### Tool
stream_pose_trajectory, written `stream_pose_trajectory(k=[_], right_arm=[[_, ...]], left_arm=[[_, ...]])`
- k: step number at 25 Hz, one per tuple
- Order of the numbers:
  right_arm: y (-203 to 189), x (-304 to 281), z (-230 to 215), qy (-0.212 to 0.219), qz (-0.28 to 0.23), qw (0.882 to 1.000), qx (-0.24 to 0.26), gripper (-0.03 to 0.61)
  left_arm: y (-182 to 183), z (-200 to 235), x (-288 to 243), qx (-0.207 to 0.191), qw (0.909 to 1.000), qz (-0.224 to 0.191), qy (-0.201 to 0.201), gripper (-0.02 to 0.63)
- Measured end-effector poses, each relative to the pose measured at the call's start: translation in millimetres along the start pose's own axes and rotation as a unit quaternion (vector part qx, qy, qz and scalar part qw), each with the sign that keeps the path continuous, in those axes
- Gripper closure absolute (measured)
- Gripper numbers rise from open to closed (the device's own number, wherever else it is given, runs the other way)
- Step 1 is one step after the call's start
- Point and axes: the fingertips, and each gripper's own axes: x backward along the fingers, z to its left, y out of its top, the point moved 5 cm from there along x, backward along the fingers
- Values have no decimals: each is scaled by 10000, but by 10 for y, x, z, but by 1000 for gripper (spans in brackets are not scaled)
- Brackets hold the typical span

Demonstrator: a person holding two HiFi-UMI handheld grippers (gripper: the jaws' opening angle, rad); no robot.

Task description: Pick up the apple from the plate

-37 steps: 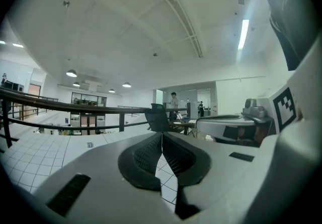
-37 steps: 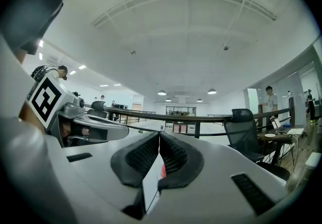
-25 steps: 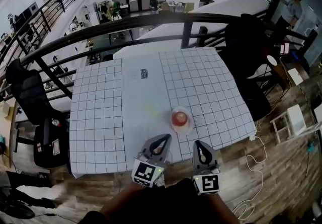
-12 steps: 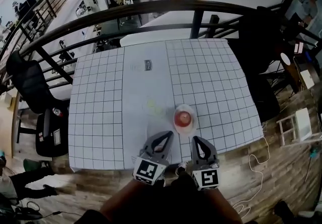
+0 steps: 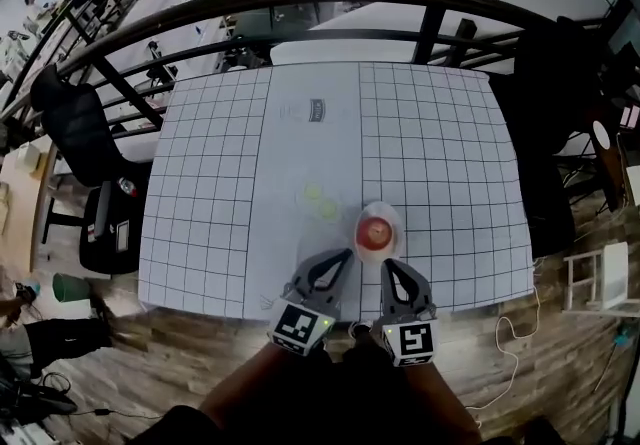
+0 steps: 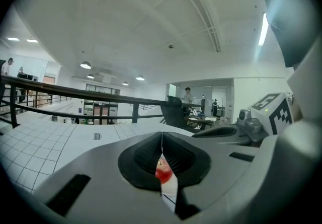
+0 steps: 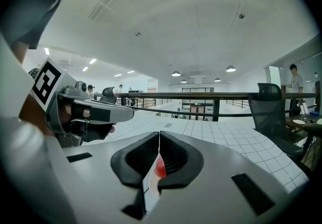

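The apple (image 5: 375, 230) is sitting in the middle of a small pale plate (image 5: 394, 214), close to the near edge of the gridded bench (image 5: 220, 183) and a little right of its centre line. It is round, so we are finding no long axis to line up with; what counts is that it is lying just ahead of both tools. We are holding the right gripper (image 5: 387, 267) with its tips just short of the plate's near rim, almost straight behind the apple. The left gripper (image 5: 344, 257) is pointing in from the near left, its tips beside the plate. We are judging the right one the better placed. Both pairs of jaws are standing pressed together with nothing between them. The red of the apple is showing only through the slit beyond them in each gripper view, so they will need to part first. A small printed label (image 5: 317, 108) is lying farther up the bench, too small for us to read.
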Motion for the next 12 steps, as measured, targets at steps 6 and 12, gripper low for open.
stream_pose_trajectory(k=[6, 12], right_arm=[[-172, -144, -39, 286, 312, 9991, -81, 505], [-438, -307, -126, 433, 705, 9963, -236, 349]], left_arm=[[-99, 83, -58, 39, 9994, 201, 264, 591], [-210, 133, -109, 28, 9985, 379, 385, 591]])
